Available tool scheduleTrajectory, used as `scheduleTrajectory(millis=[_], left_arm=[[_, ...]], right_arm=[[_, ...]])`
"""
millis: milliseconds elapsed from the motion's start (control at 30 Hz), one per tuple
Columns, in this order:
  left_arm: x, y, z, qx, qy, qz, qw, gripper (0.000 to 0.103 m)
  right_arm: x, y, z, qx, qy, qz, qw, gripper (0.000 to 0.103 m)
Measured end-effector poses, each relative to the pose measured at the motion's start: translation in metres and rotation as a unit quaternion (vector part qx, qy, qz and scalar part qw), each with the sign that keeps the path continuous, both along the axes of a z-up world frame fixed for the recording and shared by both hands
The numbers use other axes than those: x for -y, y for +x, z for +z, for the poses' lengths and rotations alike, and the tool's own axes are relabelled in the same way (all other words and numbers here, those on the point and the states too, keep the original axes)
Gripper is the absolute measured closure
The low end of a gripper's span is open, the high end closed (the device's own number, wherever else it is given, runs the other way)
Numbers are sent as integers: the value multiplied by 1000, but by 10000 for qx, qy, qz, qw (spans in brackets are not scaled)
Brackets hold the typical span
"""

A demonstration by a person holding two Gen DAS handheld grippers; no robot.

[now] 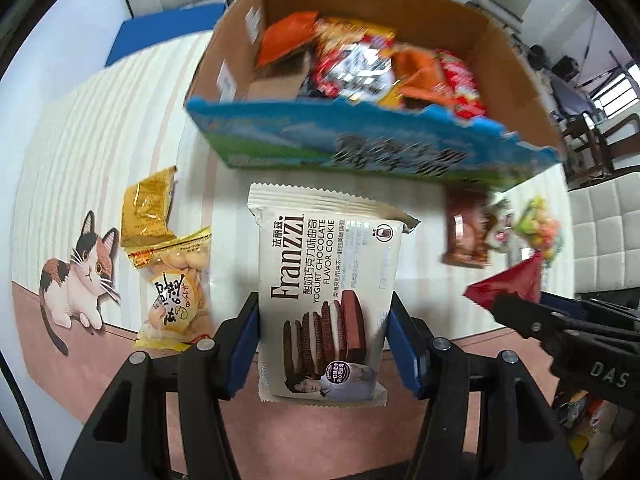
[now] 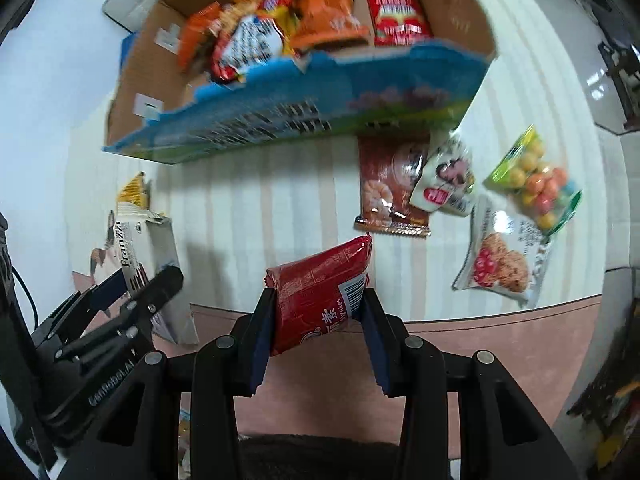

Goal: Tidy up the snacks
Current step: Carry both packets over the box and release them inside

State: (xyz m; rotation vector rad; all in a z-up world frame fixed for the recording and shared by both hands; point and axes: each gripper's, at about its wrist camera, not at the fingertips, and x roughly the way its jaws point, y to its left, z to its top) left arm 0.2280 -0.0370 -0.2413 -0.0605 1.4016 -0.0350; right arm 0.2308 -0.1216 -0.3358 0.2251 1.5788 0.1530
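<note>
Above a striped tablecloth (image 2: pixel 248 200), both grippers face an open cardboard box (image 1: pixel 500 56) already part-filled with bright packets. Pinched between the fingers of the left gripper (image 1: pixel 324 344) is a cream cookie packet (image 1: pixel 328 280), its long axis running straight ahead from the fingers toward the box's blue front wall, which stands just beyond the packet's far end. Clamped in the right gripper (image 2: pixel 318 320) is a red snack pack (image 2: pixel 320 284), tilted up and to the right, with the box well ahead and somewhat left of it.

By this reading the left hand sits nearer the box; each packet must rise over the torn front edge to drop inside.

Loose on the cloth lie a yellow biscuit bag (image 1: pixel 176 280), a brown packet (image 2: pixel 390 192), a candy bag (image 2: pixel 536 184) and an oat cookie packet (image 2: pixel 504 256). Motion blur smears the box contents and its printing, so individual labels there cannot be read. Free space inside is partly hidden by the front wall.
</note>
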Motion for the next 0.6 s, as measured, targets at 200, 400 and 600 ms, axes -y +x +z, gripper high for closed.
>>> scheduleTrajectory(millis=[200,400,600], left_arm=[[14,0,32,282,-120,-101,9995,46],[25,3,67,599,-259,-144,9978,46],[30,12,100,869,-415,-194,9952,46]], right_arm=[[3,-18,39,358,24,124,9993,59],[-8,-31,62,636,131,211,9977,59],[-4,-33,94,921,272,189,9952,59]])
